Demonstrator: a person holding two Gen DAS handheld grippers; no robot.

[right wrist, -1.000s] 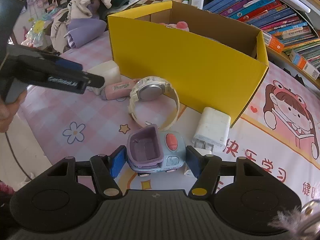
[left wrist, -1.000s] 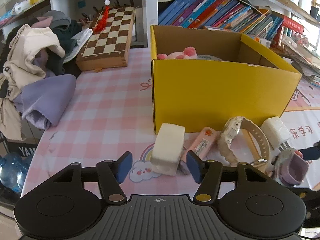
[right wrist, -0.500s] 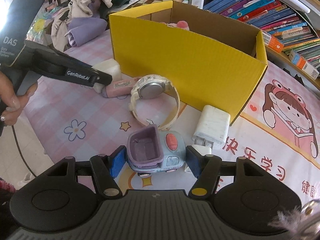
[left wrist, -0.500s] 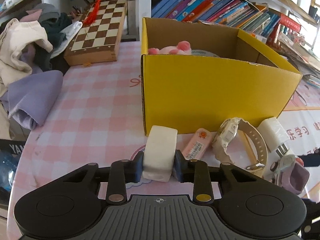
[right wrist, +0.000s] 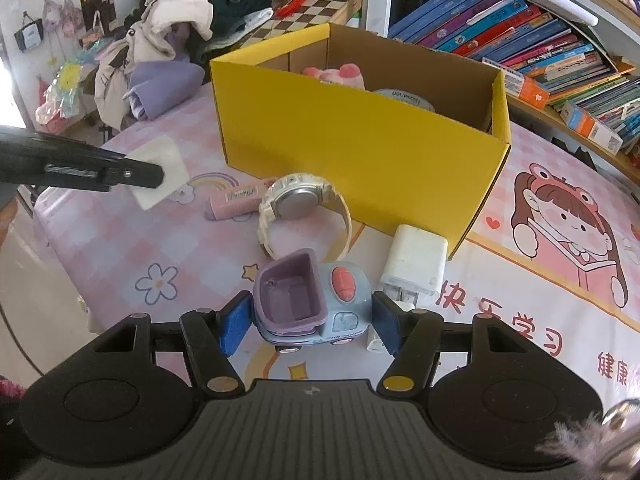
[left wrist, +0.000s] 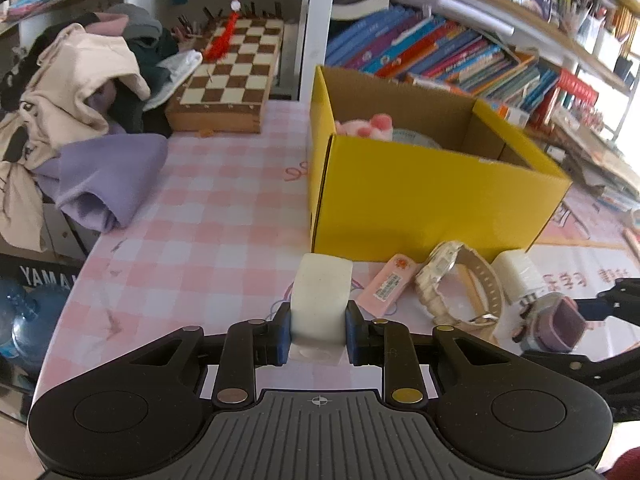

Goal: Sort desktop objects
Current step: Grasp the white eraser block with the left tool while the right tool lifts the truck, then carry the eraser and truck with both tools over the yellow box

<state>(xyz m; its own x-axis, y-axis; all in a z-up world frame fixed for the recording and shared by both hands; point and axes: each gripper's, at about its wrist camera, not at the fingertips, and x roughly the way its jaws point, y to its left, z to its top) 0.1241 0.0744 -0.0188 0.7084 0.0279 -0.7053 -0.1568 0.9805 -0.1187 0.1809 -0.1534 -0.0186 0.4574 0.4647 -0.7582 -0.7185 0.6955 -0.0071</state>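
**White block clamped in L tongs; toy car waiting between R tongs**

Left wrist view: L gripper (left wrist: pixel 316 330) is closing on the white block (left wrist: pixel 320 300), pads pressing both its side faces, jaws still tightening a touch. Block is sitting just in front of the yellow box (left wrist: pixel 432 204), above the pink checked cloth (left wrist: pixel 192 240). It's looking light, w/ rounded edges and a matte skin, prob. foam or soap-like; can't tell which. If soft, it's going to dent under hard squeeze, so a moderate grip across the flat sides, as now, seems right. Beside it are lying a pink tag-like stick (left wrist: pixel 386 284), a pale watch (left wrist: pixel 452 284) and a white charger (left wrist: pixel 516 276).

Right wrist view: R gripper (right wrist: pixel 310 324) is bracketing the toy car (right wrist: pixel 310 304), pads at or near its sides; can't tell if they're pressing. Car is resting on the tablecloth, near the box's front corner. Hard plastic, light, prob. rolling on its wheels, w/ curved slick body: better to be pinching low across the flat door panels than the rounded hood. The purple tub on its back looks thin-walled, so not a place to squeeze. Charger (right wrist: pixel 414 266) is lying just beside the R pad, prongs toward camera, risking a snag.
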